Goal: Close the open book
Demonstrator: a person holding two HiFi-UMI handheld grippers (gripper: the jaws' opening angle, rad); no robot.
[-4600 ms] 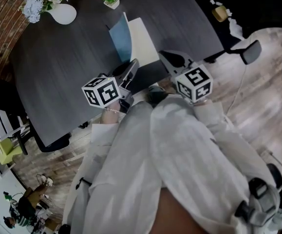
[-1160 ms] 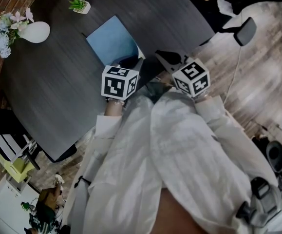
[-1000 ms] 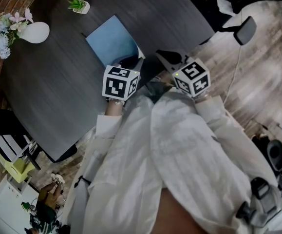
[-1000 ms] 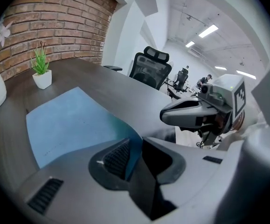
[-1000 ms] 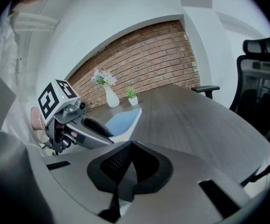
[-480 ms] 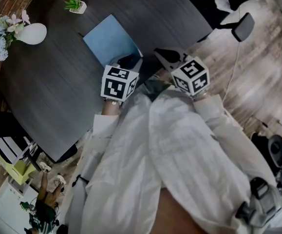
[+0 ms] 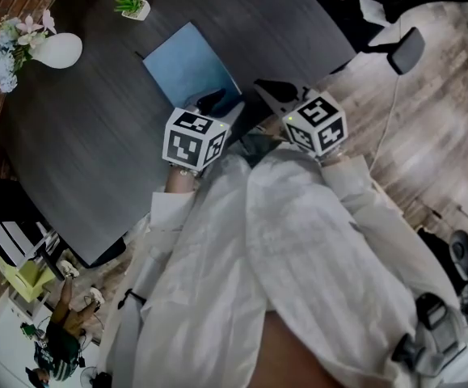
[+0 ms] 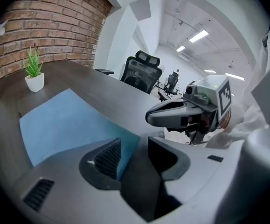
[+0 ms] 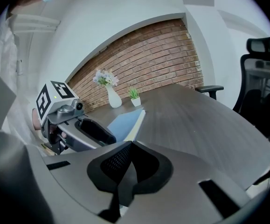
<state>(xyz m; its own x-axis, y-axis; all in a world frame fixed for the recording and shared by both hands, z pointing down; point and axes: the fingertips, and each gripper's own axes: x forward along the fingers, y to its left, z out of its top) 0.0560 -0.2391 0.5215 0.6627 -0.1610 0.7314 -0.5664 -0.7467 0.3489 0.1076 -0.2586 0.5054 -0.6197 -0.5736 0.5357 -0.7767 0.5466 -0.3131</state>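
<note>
The blue book point(image 7: 191, 65) is seen lying closed and flat on the dark counter point(image 7: 96, 136). The left tool point(image 8: 134, 150) has just been opened at its near corner, with nothing pinched. The right tool point(image 9: 131, 148) is shut and empty. The book is judged light, its cover thin and slick, best taken at the page-side edge.

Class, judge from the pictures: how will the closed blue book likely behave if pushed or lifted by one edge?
The blue book lies flat on the smooth dark table, so a push would probably slide it, not tip it. It looks thin, so likely light. Lifted by its cover edge alone, it may fall open.
</note>
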